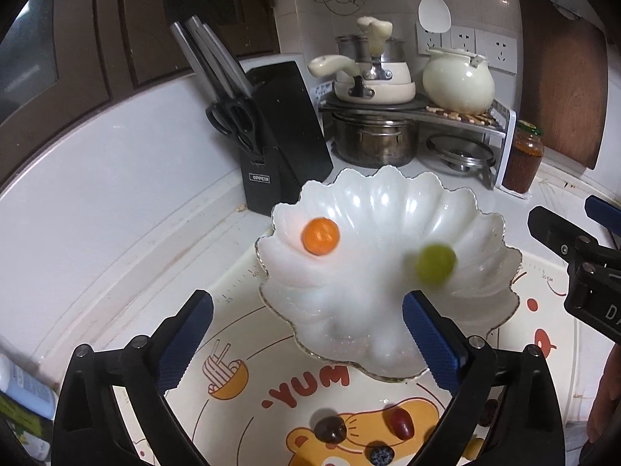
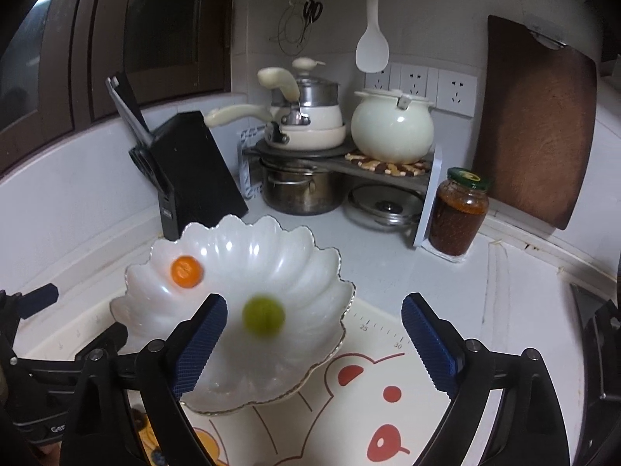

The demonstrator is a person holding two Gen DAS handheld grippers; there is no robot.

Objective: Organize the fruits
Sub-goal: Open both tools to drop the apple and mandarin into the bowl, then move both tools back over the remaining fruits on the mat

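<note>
Looking down both wrist cams at a white counter [image 1: 128, 178], smooth and a bit scuffed, curving around the corner. On it lies a printed mat [image 1: 310, 384], cream with cartoon bears, a noodle bowl and "YUM" lettering, ruler marks along its edge. Behind that leans a dark wooden board [image 2: 535, 124] with rounded corners, and a black wedge-shaped knife block [image 1: 279, 132] with steel handles and scissors sticking out. A metal rack [image 2: 388, 167] in the corner holds cream enamel pots on top and a dull steel pot underneath. A glass jar [image 2: 460, 213] of reddish chunky sauce stands just beside the rack.

On the mat sits the bowl [image 1: 388, 202], glossy white, scalloped like a shell with ribbed flutes and a thin clear rim. My left gripper [image 1: 308, 334] is spread wide with nothing between the ribbed blue pads, hovering at the bowl's near edge. My right gripper [image 2: 314, 341] is spread wide too, over the bowl's right side and the mat, nothing pinched.

Inside the bowl: a round green fruit [image 2: 264, 315], blurred, so I can't tell whether it's resting or in the air, and a small orange one [image 1: 320, 236], dimpled peel, up against the left wall. Well apart from each other.

On the mat near me are a dark round fruit [image 1: 330, 429], a glossy oblong red one [image 1: 401, 423], and a blueberry [image 1: 381, 456].
</note>
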